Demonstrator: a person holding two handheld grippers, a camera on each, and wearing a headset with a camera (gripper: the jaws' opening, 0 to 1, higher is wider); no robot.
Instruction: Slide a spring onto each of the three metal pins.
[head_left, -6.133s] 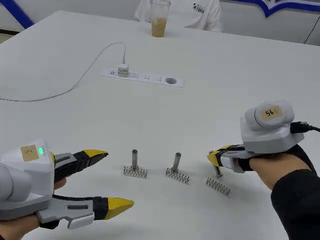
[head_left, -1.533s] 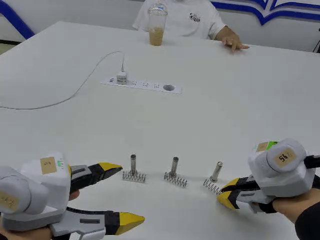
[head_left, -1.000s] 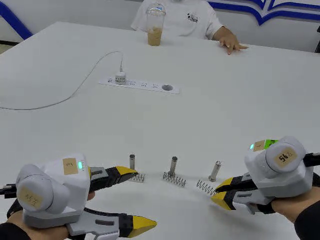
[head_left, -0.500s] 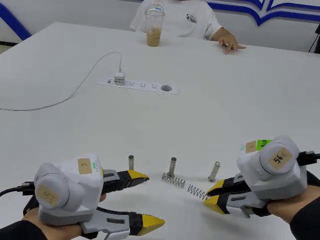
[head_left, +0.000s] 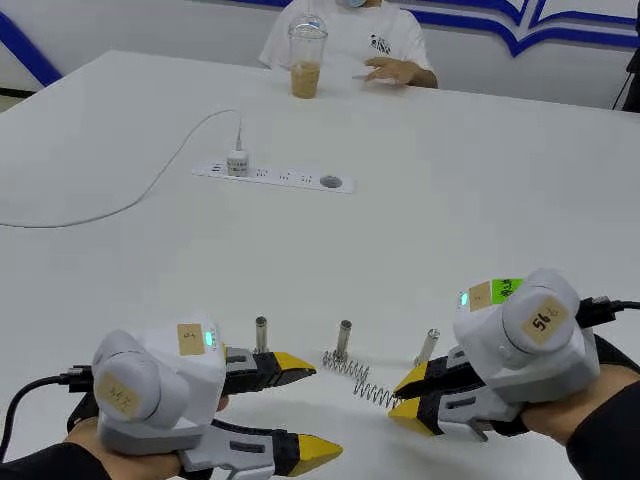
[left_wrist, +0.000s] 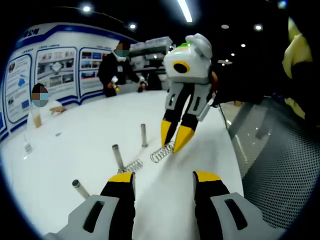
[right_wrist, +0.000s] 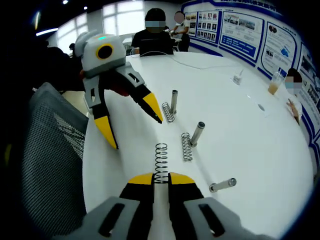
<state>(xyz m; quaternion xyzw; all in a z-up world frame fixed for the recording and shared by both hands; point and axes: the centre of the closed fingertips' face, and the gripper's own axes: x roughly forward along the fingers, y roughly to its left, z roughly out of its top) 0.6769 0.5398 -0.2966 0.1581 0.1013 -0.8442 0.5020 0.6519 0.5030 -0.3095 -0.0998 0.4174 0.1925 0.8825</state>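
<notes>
- Right gripper: gripping spring by one end, just right of middle pin.
- Left gripper: gaping wide, hovering left of middle pin.
- Handling: advising keeping the free end aligned over the pin top.

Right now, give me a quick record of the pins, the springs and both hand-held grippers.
pins: left pin, middle pin, right pin, all bare
right hand-held gripper: shut on the end of the held spring
loose springs: middle spring beside the middle pin, left spring beside the left pin
left hand-held gripper: open, empty
springs fitted: none of three
</notes>
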